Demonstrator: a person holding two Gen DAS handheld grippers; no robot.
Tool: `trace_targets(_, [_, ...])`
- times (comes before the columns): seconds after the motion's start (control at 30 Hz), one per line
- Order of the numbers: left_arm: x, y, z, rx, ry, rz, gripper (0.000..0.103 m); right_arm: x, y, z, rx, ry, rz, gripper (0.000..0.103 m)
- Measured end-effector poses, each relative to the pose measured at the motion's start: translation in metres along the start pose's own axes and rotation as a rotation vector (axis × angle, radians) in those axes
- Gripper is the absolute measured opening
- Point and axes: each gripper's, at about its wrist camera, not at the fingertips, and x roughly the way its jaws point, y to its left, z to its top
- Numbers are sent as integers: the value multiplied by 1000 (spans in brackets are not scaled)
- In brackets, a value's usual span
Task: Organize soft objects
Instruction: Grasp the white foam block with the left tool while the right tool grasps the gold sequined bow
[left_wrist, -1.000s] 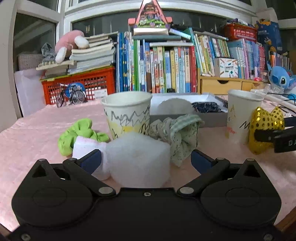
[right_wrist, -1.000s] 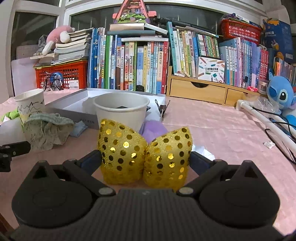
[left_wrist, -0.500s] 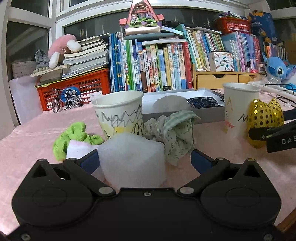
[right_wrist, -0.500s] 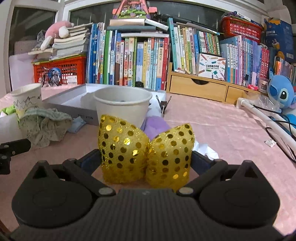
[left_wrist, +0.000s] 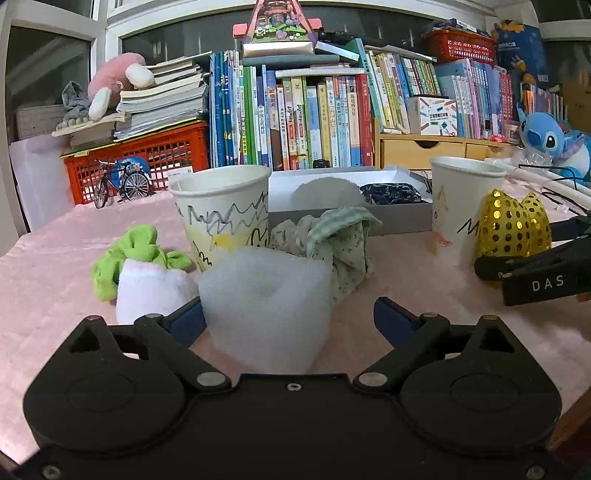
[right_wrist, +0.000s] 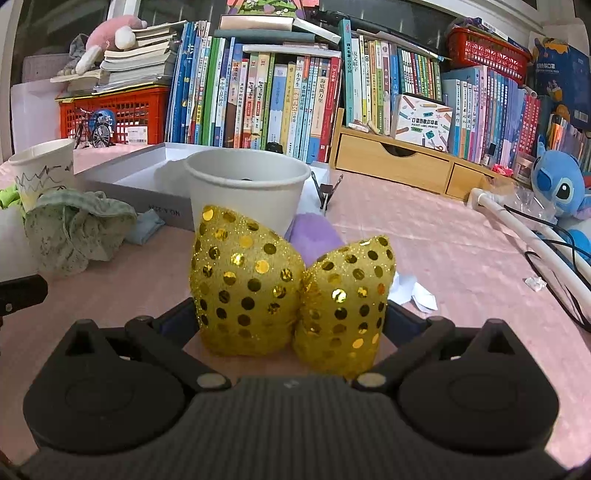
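A white foam block (left_wrist: 266, 302) sits on the pink tablecloth between the jaws of my left gripper (left_wrist: 291, 317). The jaws are closing: the left pad meets the block's side and the right pad stands apart from it. Behind the block are a scribbled paper cup (left_wrist: 221, 214), a green cloth (left_wrist: 136, 247), a white and pink sock (left_wrist: 147, 291) and a crumpled green-patterned cloth (left_wrist: 332, 243). My right gripper (right_wrist: 291, 314) is shut on a gold sequinned bow (right_wrist: 288, 291), held upright in front of a second paper cup (right_wrist: 243, 192). A purple soft thing (right_wrist: 314, 236) lies behind the bow.
A grey shallow box (left_wrist: 388, 221) behind the cups holds a white round pad and a dark patterned cloth. Books, a red crate (left_wrist: 147, 155) and a wooden drawer unit (right_wrist: 399, 162) line the back. At the right are a white tube (right_wrist: 517, 218), cables and a blue plush (right_wrist: 557, 188).
The left jaws have come in a little around the foam block. In the right wrist view the gold bow has drawn slightly nearer and its lobes have spread a bit wider.
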Motion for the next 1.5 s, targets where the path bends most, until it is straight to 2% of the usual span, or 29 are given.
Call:
trace_targets(0.1, [3, 0, 1, -6, 1, -2, 94, 0, 0, 0, -1, 1, -1, 103])
trace_targets(0.2, [3, 0, 1, -7, -1, 0, 87, 1, 1, 0, -7, 1, -8, 103])
trace_targets(0.37, [-1, 1, 0, -11, -4, -1, 85, -5, 3, -3, 9, -20, -30, 103])
trace_targets(0.47, [-3, 3, 0, -19, -8, 1, 79, -11, 2, -5, 22, -34, -39, 103])
trace_targets(0.57, [-5, 6, 1, -37, -11, -2, 68, -15, -1, -7, 43, -39, -48, 103])
trace_targets(0.77, [-9, 8, 4, -45, -21, 7, 66, -21, -7, -7, 77, -50, -46, 103])
trace_targets(1.07, [-36, 3, 20, 0, -79, -39, 66, -38, -8, 3, 74, -93, -34, 103])
trace_targets(1.33, [-59, 2, 48, 21, -130, -78, 66, -61, -14, 22, 56, -150, -23, 103])
trace_targets(1.5, [-63, 8, 70, 27, -131, -95, 66, -71, -18, 36, 46, -184, -15, 103])
